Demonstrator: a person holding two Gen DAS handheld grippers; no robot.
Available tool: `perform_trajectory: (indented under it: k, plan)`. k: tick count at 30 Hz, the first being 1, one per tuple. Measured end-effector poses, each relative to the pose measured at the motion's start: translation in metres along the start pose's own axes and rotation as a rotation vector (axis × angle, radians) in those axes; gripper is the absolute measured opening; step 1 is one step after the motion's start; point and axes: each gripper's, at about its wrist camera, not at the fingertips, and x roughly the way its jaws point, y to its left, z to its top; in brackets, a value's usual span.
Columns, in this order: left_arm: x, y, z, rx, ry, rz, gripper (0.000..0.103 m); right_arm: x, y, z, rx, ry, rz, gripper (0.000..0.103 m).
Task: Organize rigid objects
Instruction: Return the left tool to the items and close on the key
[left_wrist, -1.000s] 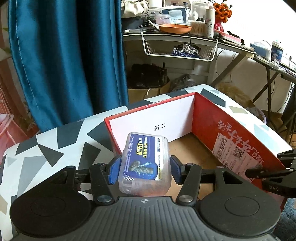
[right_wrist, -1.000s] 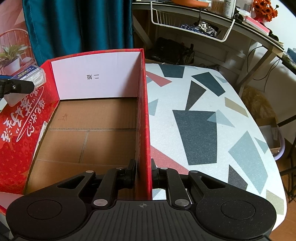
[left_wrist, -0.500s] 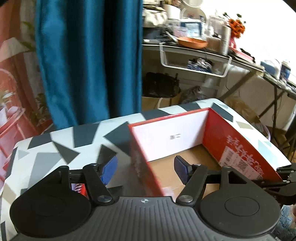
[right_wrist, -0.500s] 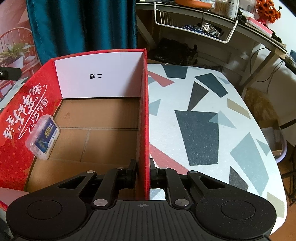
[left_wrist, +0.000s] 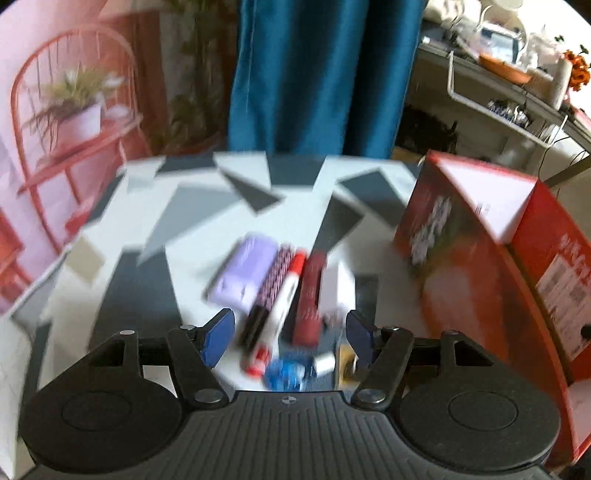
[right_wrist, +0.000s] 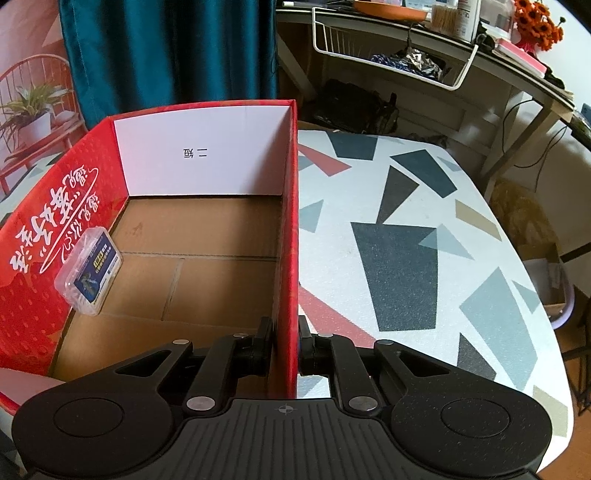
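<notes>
Blue curtain and a red chair with a potted plant stood behind the patterned table (left_wrist: 192, 206) in the left wrist view, which was smeared by motion. On the table lay a loose row of small things: a lilac case (left_wrist: 245, 275), a spotted tube (left_wrist: 275, 278), a red-capped marker (left_wrist: 284, 299), a dark red bar (left_wrist: 310, 295) and a white block (left_wrist: 330, 290), with something blue and round (left_wrist: 286, 373) nearest the camera. The left gripper (left_wrist: 291, 334) hung over them with its fingers spread wide and nothing between them. The red box (left_wrist: 517, 236) stood to the right.

From the right wrist, the same box (right_wrist: 291, 206) showed its brown floor. One clear plastic case (right_wrist: 88, 271) was inside, leaning against the left wall. The right gripper (right_wrist: 284, 349) was pinched narrow on the box's near right wall, steadying it.

The things on the table lay touching or just beside each other, so a wide grasp risked catching two at once or knocking a neighbour away; the round marker would likely roll. A hurried approach, as the blur suggested, would make a skewed pinch more probable. If the right grip slackened, the light box could shift when the next thing dropped in.
</notes>
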Motion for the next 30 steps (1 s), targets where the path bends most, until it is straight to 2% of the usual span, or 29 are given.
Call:
perform_trajectory:
  k: [3,10,13,16,20,24,30]
  plan:
    - [0.005,-0.001,-0.015,-0.021,0.024,-0.013,0.063,0.0,0.0,0.0,-0.006,0.001,-0.002,0.011]
    - [0.013,-0.017,-0.036,-0.108,0.022,-0.07,0.063,0.0,-0.002,-0.001,0.009,-0.003,0.017,0.012]
    - [0.017,-0.036,-0.04,-0.039,0.0,-0.09,0.069,-0.001,-0.002,-0.001,0.007,-0.005,0.019,0.012]
    - [0.024,-0.051,-0.044,0.041,-0.01,-0.058,0.07,-0.001,-0.003,-0.001,0.008,-0.006,0.023,0.012]
    - [0.029,-0.061,-0.049,0.104,-0.018,-0.061,0.07,-0.001,-0.003,-0.001,0.01,-0.007,0.025,0.012]
    - [0.034,-0.059,-0.051,0.08,-0.007,-0.096,0.079,-0.001,-0.002,-0.001,0.008,-0.006,0.022,0.012]
    - [0.042,-0.056,-0.053,0.056,-0.006,-0.134,0.08,-0.001,-0.002,-0.001,0.002,-0.005,0.017,0.012]
